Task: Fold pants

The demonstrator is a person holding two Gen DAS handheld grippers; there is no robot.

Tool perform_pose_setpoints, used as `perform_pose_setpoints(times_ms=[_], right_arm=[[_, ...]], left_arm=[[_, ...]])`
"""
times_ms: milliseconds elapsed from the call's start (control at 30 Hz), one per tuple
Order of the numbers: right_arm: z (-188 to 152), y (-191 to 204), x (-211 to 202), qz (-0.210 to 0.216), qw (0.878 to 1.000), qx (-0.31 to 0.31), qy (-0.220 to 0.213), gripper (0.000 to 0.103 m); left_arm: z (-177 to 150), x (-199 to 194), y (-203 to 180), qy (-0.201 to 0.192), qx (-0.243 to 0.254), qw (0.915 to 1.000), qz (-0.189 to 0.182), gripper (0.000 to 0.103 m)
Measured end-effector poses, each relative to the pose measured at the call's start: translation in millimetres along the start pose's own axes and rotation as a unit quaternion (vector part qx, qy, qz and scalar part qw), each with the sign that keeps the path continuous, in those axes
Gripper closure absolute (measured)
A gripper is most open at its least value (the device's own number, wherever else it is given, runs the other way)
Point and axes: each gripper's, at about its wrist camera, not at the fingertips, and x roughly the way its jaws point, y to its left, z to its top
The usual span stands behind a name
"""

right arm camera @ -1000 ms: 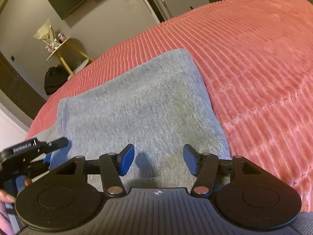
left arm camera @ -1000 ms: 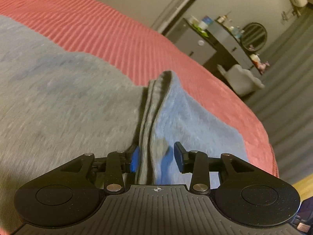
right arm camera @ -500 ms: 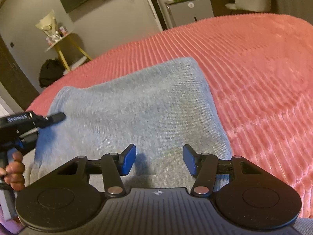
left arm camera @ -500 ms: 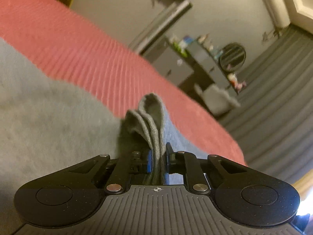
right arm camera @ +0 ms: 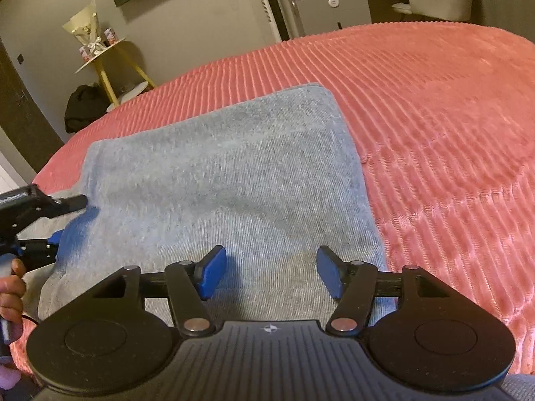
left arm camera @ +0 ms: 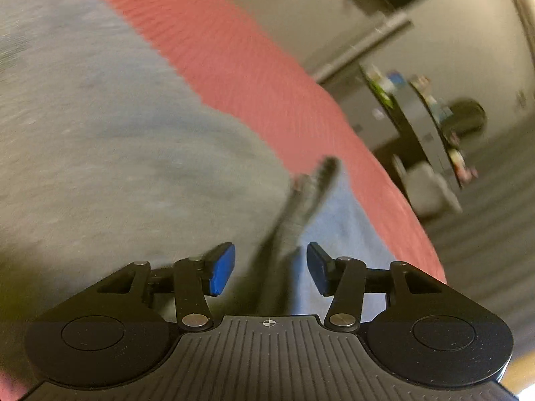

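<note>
Bedspread (right arm camera: 434, 127): red, ribbed, under everything; the landmark for all places here.
Pants (right arm camera: 227, 180): grey, lying as a folded rectangle on the bedspread, near its front edge.
Raised fold (left arm camera: 301, 207): a ridge of cloth at the pants' corner, standing up off the bedspread.
Left gripper (left arm camera: 271, 265): jaws have just been opening; the ridge sits between the pads, apparently untouched.
Right gripper (right arm camera: 271, 275): jaws apart, nothing pinched, hovering over the pants' near edge.
Doing it well: likely press that ridge flat before any further fold, keeping edges square to the bedspread's ribs.
</note>
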Motion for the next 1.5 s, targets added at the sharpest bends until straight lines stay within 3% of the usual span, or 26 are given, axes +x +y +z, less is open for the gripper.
perform_pose_setpoints(times_ms=[100, 167, 333, 400, 500, 533, 633, 700, 767, 800, 933, 1067, 1233, 1333, 1433, 1500], right_arm=[[0, -4, -1, 0.005, 1.000, 0.008, 0.000, 0.042], [0, -6, -3, 0.008, 1.000, 0.012, 0.000, 0.042], [0, -10, -6, 0.021, 1.000, 0.023, 0.002, 0.038], [0, -11, -7, 0.027, 0.999, 0.023, 0.002, 0.035], [0, -13, -10, 0.031, 0.999, 0.022, 0.002, 0.034], [1, -13, -10, 0.033, 0.999, 0.022, 0.002, 0.032], [1, -17, -14, 0.041, 0.999, 0.032, 0.000, 0.030], [2, -22, -16, 0.046, 0.998, 0.045, -0.004, 0.027], [4, -27, -18, 0.052, 0.997, 0.061, -0.007, 0.024], [4, -30, -18, 0.056, 0.996, 0.071, -0.008, 0.024], [6, -41, -14, 0.070, 0.992, 0.103, -0.003, 0.023], [7, -41, -8, 0.075, 0.991, 0.107, -0.001, 0.020], [9, -41, -3, 0.078, 0.991, 0.104, 0.002, 0.016], [10, -42, 0, 0.080, 0.991, 0.108, 0.004, 0.015], [10, -43, 1, 0.081, 0.990, 0.113, 0.004, 0.015], [10, -44, 3, 0.081, 0.990, 0.115, 0.003, 0.015]], left_arm=[[-6, -7, 12, 0.012, -0.048, 0.9988, -0.005, 0.049], [-9, -9, 15, 0.024, -0.052, 0.9983, -0.009, 0.049], [-35, -6, 1, 0.081, 0.003, 0.9966, 0.017, 0.046], [-41, -6, -6, 0.085, 0.030, 0.9955, 0.029, 0.047], [-48, -8, -16, 0.086, 0.073, 0.9929, 0.038, 0.065], [-51, -15, -11, 0.079, 0.086, 0.9920, 0.048, 0.079], [-51, -32, -14, 0.037, 0.087, 0.9935, 0.064, 0.082], [-46, -51, -9, -0.023, 0.057, 0.9933, 0.098, 0.076], [-38, -72, -1, -0.083, 0.016, 0.9860, 0.144, 0.039], [-31, -84, 5, -0.103, -0.006, 0.9831, 0.151, 0.036], [3, -134, 46, -0.154, -0.103, 0.9762, 0.113, 0.019], [29, -168, 106, -0.170, -0.180, 0.9621, 0.114, 0.019], [34, -185, 182, -0.164, -0.280, 0.9387, 0.116, 0.020], [39, -179, 194, -0.167, -0.288, 0.9382, 0.095, 0.020], [47, -171, 199, -0.156, -0.254, 0.9514, 0.077, 0.020], [58, -156, 200, -0.139, -0.233, 0.9587, 0.087, 0.020]])
